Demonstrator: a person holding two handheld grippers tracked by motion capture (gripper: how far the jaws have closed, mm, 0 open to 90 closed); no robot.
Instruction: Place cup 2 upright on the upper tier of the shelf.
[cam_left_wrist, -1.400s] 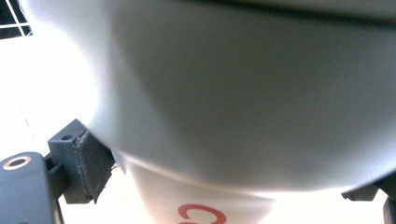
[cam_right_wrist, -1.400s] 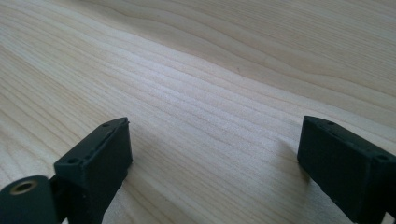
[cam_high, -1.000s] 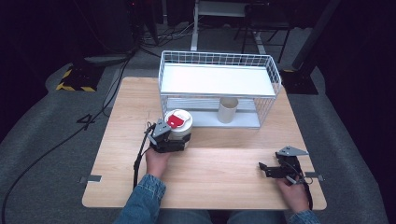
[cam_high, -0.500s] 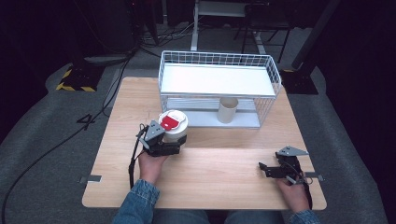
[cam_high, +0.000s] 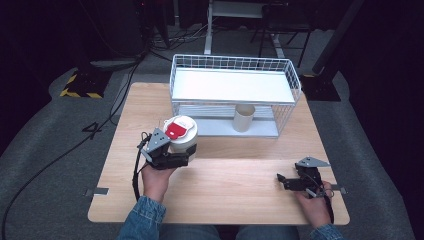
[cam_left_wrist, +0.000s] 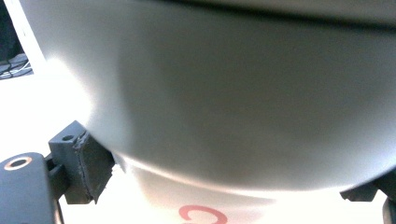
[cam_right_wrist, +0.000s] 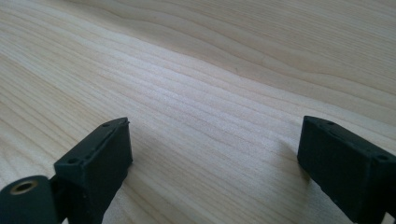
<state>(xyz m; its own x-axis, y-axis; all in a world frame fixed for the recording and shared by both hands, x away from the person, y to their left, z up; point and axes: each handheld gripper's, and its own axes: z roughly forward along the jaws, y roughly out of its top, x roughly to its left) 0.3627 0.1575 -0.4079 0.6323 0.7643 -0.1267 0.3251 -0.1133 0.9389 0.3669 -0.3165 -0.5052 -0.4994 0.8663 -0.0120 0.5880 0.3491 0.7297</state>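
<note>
My left gripper (cam_high: 181, 150) was clamped around a white lidded cup with a red label (cam_high: 180, 134), holding it above the wooden bench (cam_high: 235, 200), just in front of the white wire rack (cam_high: 235, 87). My right gripper (cam_high: 281, 181) rested low on the bench, well apart, its jaws spread with nothing between them.

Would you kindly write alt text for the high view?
The left claw grips a white lidded cup with a red label over a wooden table. The right claw rests open at the right; a wire shelf holds a beige cup.
</note>
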